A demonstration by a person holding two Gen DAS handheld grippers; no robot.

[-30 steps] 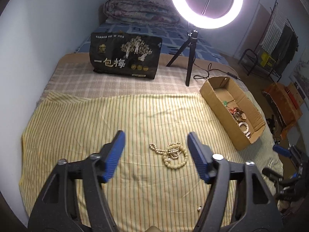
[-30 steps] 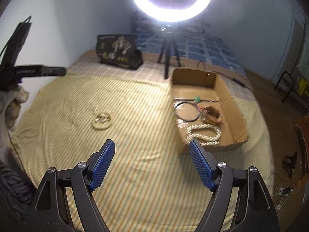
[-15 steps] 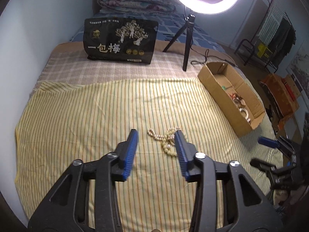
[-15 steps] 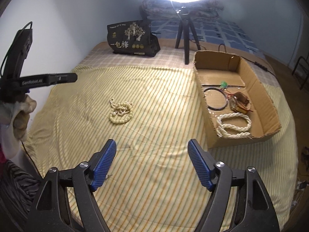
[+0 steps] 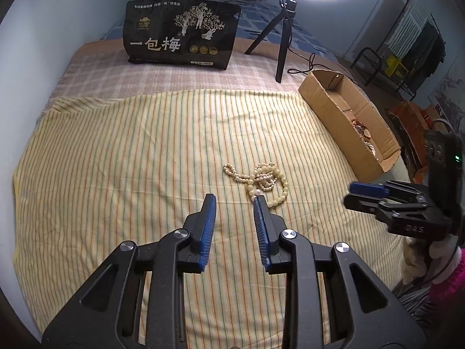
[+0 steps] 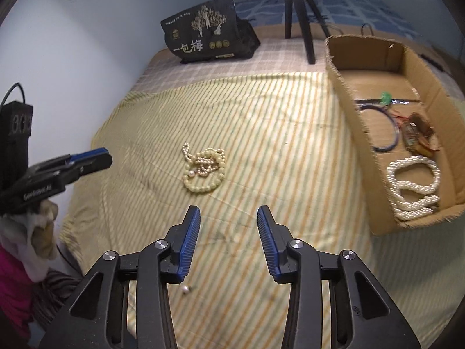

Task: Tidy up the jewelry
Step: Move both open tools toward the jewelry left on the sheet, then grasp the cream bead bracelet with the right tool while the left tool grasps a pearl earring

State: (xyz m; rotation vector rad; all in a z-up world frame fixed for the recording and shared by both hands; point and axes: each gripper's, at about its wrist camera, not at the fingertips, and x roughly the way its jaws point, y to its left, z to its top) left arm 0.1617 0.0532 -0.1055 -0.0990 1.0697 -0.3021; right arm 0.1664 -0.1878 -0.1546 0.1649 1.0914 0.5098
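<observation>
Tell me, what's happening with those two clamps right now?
Left gripper open, empty, by the bead pile. Right gripper open, empty. Box holds other jewelry. Nothing in the way.

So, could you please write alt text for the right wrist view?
A tangled pearl necklace lies on a yellow striped cloth ahead of the open right tool. A cardboard box holding other jewelry sits to the right, and the left tool reaches in from the left.
</observation>
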